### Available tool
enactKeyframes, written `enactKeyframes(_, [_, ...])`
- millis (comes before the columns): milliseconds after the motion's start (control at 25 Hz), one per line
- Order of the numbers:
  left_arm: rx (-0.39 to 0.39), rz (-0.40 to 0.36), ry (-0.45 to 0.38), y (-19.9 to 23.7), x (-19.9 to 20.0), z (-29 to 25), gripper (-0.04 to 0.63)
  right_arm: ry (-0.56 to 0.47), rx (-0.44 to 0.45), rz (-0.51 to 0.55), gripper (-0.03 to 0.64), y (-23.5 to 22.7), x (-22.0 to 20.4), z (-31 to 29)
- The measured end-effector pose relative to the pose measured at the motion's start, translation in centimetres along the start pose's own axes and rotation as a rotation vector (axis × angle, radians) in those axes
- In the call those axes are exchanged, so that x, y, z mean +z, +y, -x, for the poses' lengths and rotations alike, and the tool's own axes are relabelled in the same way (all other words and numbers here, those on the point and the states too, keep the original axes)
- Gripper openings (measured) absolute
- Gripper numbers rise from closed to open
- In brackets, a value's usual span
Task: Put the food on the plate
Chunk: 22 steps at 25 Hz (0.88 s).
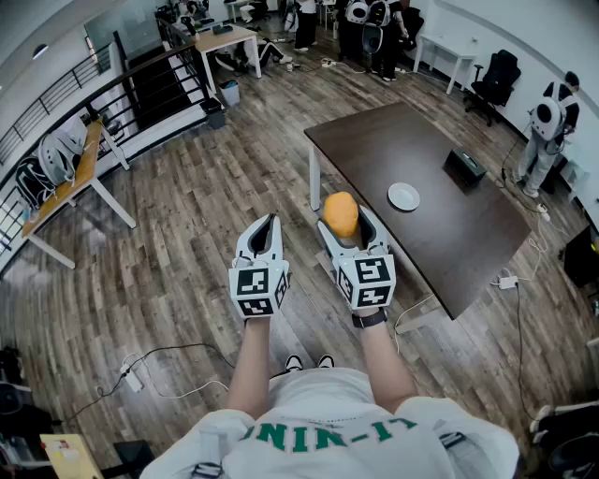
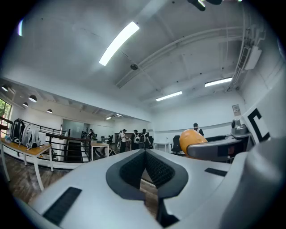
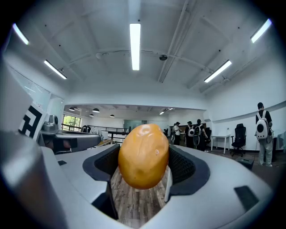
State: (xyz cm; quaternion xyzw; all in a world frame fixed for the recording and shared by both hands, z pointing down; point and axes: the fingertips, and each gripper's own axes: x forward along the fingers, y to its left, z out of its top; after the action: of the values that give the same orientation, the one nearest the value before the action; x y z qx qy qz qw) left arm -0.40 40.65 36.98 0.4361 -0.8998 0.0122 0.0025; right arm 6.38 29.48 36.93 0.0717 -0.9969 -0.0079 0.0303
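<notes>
An orange, oval piece of food [image 1: 342, 214] sits clamped between the jaws of my right gripper [image 1: 343, 221], held level above the wooden floor just short of the dark table's near corner. In the right gripper view the food [image 3: 143, 155] fills the space between the black pads. A small white plate [image 1: 404, 196] lies on the dark brown table [image 1: 468, 248], to the right of the held food. My left gripper [image 1: 267, 234] hangs beside the right one with its jaws together and nothing in them; its pads [image 2: 154, 170] meet in the left gripper view, where the food [image 2: 191, 136] shows at right.
A black box [image 1: 464, 167] rests on the table beyond the plate. A white power strip and cables [image 1: 508, 281] lie on the floor by the table's right side. People stand at the far end of the room [image 1: 374, 23]; a railing [image 1: 122, 94] and light wooden desks line the left.
</notes>
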Motion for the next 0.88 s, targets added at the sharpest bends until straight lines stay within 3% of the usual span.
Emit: enactKeyframes(880, [0.001, 0.002, -0.002, -3.6, -1.9, -3.9, 0.011, -0.021, 0.029, -0.075, 0.354, -5.2, -2.1, -0.6])
